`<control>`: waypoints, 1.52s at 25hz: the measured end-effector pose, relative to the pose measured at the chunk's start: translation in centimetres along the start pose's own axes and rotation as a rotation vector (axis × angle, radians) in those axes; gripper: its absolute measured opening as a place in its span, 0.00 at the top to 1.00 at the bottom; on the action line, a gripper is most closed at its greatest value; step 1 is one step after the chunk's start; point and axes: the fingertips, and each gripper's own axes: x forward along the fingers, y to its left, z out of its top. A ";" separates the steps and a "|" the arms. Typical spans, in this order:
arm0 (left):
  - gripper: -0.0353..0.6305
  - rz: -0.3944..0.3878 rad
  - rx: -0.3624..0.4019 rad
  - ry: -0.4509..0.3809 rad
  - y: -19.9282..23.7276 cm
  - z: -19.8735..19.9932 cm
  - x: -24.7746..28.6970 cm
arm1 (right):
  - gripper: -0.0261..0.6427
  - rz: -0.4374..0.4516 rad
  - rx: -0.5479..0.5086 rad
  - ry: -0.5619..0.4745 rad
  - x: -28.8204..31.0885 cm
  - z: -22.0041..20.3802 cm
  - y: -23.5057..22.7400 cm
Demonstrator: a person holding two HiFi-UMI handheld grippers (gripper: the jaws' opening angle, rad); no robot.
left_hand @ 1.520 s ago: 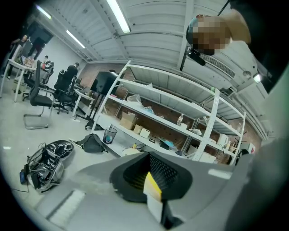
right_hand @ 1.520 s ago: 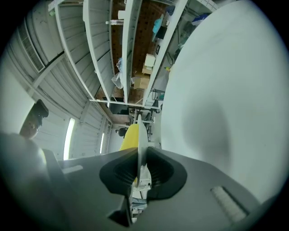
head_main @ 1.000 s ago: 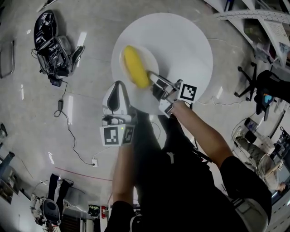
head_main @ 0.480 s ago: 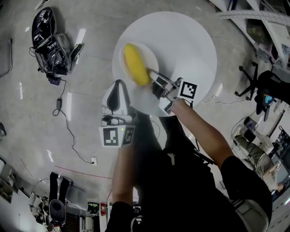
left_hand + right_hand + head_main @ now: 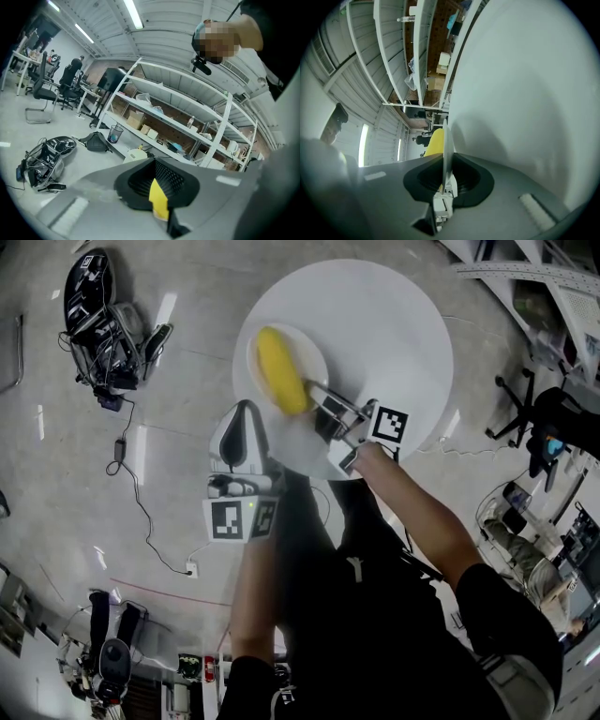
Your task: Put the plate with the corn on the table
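A white plate bearing a yellow corn cob lies over the left part of the round white table. My right gripper reaches in from the table's near edge and is shut on the plate's near rim. In the right gripper view the plate's rim runs edge-on between the black pads, with the corn behind it. Whether the plate rests on the tabletop or hangs just above it I cannot tell. My left gripper stays off the table's near-left edge, shut, holding nothing from the table.
Black gear and cables lie on the floor at the far left, and a cord trails to a socket block. An office chair stands to the right. White shelving with boxes fills the room behind.
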 end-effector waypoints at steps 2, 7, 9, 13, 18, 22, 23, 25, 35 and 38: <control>0.94 -0.010 0.003 -0.004 -0.2 0.0 0.0 | 0.90 -0.008 0.007 -0.001 0.0 -0.1 -0.3; 0.94 -0.029 -0.014 -0.019 -0.6 0.4 0.2 | 0.90 -0.019 0.006 -0.003 0.0 -0.2 -0.8; 0.94 -0.028 -0.014 -0.016 -0.6 0.4 0.1 | 0.90 -0.026 0.000 0.000 0.1 -0.1 -0.8; 0.94 -0.033 0.007 -0.007 -0.3 0.0 -0.4 | 0.90 -0.048 0.000 0.002 0.0 -0.3 -1.0; 0.94 -0.014 -0.001 -0.003 -0.1 -0.2 -0.8 | 0.90 -0.083 0.003 -0.001 -0.2 -0.2 -1.4; 0.94 -0.021 0.005 0.000 -0.3 -0.3 -0.9 | 0.90 -0.105 0.004 -0.003 -0.2 -0.1 -1.6; 0.94 -0.025 0.006 -0.003 -0.3 -0.2 -0.9 | 0.90 -0.112 0.000 -0.002 -0.2 -0.1 -1.7; 0.94 -0.031 0.006 -0.007 -0.5 -0.3 -0.9 | 0.90 -0.133 0.000 -0.002 -0.3 0.0 -1.9; 0.94 -0.039 0.007 -0.015 -1.1 -0.2 -1.2 | 0.90 -0.217 0.038 -0.013 -1.1 -0.2 -2.7; 0.94 -0.037 0.000 -0.022 -1.4 -0.1 -1.4 | 0.90 -0.276 0.030 -0.010 -1.6 -0.3 -3.1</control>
